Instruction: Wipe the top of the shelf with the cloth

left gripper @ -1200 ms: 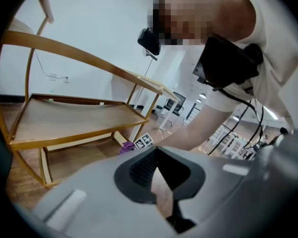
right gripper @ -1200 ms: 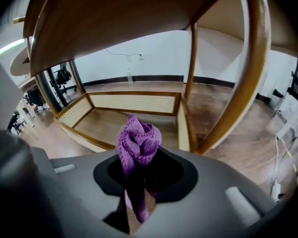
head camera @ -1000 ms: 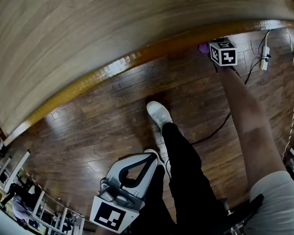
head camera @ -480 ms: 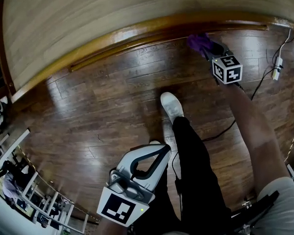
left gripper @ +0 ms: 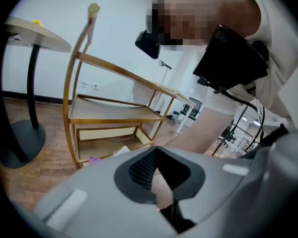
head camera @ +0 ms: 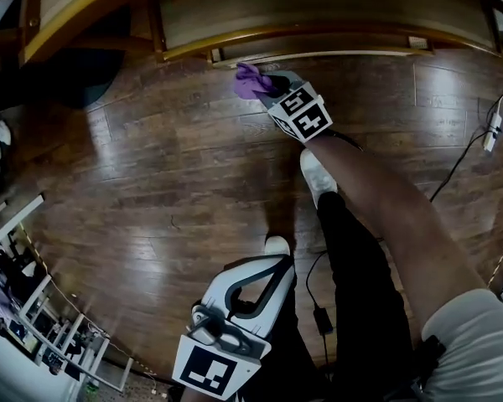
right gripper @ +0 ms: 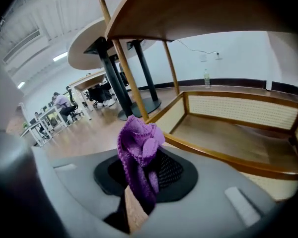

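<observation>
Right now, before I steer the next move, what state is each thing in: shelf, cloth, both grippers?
shelf: upright on the floor, nothing touching its top.
cloth: bunched, pinched at one end, held low near the shelf's base, not on the top.
right gripper: shut on the cloth, reaching towards the shelf.
left gripper: shut and empty, held back near the person's legs.

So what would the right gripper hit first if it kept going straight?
Probably the low front rail of the shelf, just beyond the purple cloth that the right gripper holds; depth is unclear.
</observation>
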A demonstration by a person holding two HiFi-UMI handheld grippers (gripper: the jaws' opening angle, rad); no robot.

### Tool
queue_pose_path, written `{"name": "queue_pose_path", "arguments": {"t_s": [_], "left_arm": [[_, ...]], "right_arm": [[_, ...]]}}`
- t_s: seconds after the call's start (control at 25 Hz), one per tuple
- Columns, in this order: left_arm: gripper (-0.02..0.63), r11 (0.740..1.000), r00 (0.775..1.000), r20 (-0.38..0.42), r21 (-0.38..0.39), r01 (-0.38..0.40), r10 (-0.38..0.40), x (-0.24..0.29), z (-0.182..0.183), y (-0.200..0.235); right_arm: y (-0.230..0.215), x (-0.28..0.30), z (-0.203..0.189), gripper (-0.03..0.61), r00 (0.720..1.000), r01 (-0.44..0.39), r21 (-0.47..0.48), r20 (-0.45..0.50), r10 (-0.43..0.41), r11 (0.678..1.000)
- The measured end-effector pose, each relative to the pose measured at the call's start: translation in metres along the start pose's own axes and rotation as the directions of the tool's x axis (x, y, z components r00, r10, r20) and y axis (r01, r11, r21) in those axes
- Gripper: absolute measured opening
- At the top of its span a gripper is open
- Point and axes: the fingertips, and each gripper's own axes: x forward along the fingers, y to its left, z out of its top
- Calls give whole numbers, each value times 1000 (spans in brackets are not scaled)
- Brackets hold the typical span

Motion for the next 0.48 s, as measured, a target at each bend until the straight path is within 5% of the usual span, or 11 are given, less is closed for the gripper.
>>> {"name": "queue_pose_path", "arguments": {"t_s": [0.24, 0.48], "left_arm": [[20, 1000, 999, 46, 16, -16, 15, -1, -22, 22], [20, 999, 998, 48, 36, 37, -38, 21, -26, 20]], "right_arm": [[1, 53, -8, 91, 999, 4, -78, -40, -7, 997], [-57, 22, -37, 91, 991, 107, -63, -71, -112, 992]]}}
